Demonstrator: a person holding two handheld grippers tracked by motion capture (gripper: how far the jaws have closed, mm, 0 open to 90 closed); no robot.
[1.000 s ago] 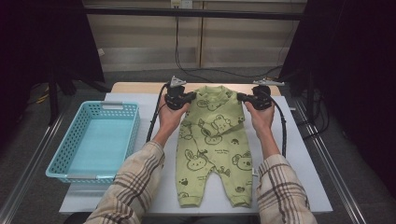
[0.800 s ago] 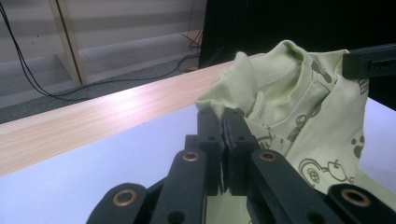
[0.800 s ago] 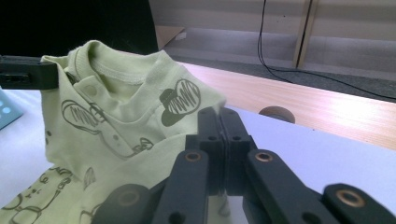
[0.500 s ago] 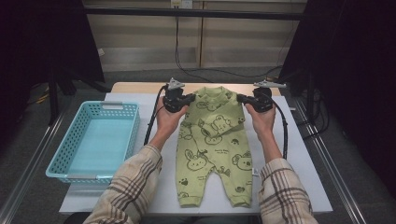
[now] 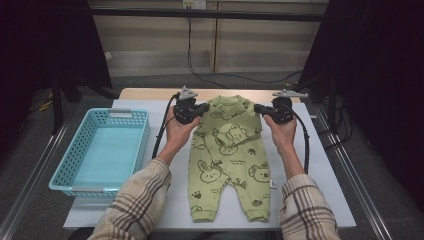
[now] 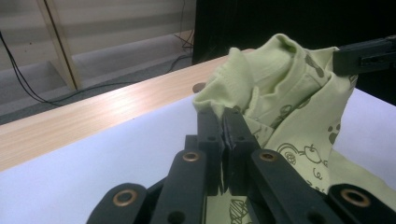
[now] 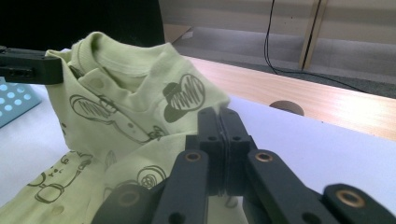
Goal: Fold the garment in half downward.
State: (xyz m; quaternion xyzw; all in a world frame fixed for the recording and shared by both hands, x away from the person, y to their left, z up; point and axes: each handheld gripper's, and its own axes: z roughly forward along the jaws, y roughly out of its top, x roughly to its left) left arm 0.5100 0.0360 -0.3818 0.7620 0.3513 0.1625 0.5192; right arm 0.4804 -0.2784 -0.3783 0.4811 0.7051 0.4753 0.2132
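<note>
Between my left fingers [image 6: 223, 128] I am pinching one shoulder of the green baby romper [image 5: 227, 155], and they are closed tight on the cloth, as the left gripper view shows. My right fingers [image 7: 219, 126] are closed the same way on the other shoulder, so the top of the garment is bunching up between the two grips while the body and legs are lying flat on the white table [image 5: 330, 190] toward my sleeves. I am judging the step to be a fold or a lift from the shoulders. To do it well, I am keeping both grips at equal height and equally far apart, so the neckline is staying taut and the printed front is not twisting. I am planning to move both hands together, slowly, letting the legs trail without dragging a crease in. Well off to the left of my left fingers, the blue basket [image 5: 100, 150] is sitting on the table edge, apart from the romper. Beyond the fingers, the wooden strip [image 6: 93, 112] is marking the far edge.
</note>
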